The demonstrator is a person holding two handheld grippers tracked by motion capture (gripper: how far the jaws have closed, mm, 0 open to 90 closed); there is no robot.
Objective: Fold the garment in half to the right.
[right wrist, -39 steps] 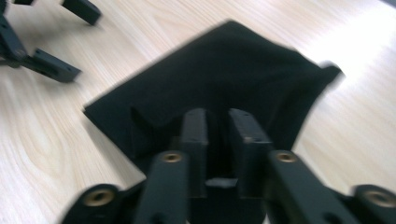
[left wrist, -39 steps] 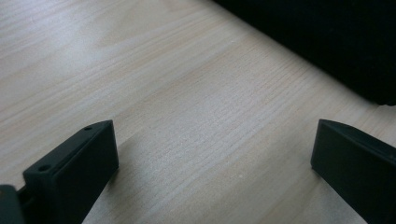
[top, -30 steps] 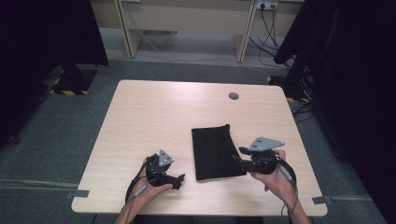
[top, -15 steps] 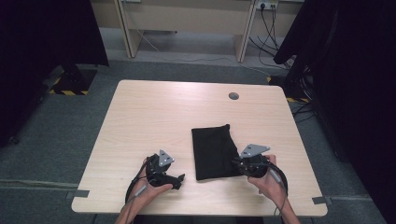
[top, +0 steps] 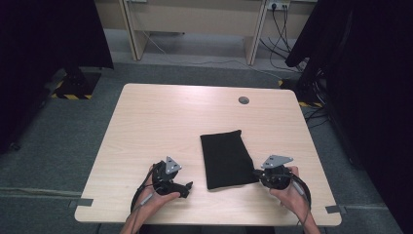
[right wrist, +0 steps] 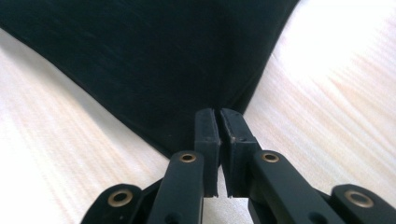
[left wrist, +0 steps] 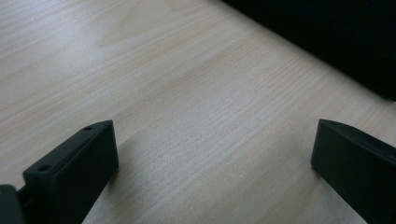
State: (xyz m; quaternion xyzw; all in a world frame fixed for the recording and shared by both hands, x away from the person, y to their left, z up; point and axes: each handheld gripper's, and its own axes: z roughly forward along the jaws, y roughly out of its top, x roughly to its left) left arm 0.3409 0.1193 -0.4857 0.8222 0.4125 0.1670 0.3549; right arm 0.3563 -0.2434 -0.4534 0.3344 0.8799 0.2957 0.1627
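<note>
Now lower, right gripper (right wrist: 219, 122) jaws just closed on black cloth (top: 226, 157) corner, left gripper (top: 182, 188) unmoved, jaws wide.

Right gripper (right wrist: 219, 122) jaws pinch the black cloth's (right wrist: 140, 51) corner.

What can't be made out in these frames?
- Right gripper view: jaws closed at the black cloth's corner; whether fabric is pinched is hidden by the pads.
- High view: left gripper's jaws too small to judge.
- Left gripper view: cloth cut off by the frame edge.
</note>
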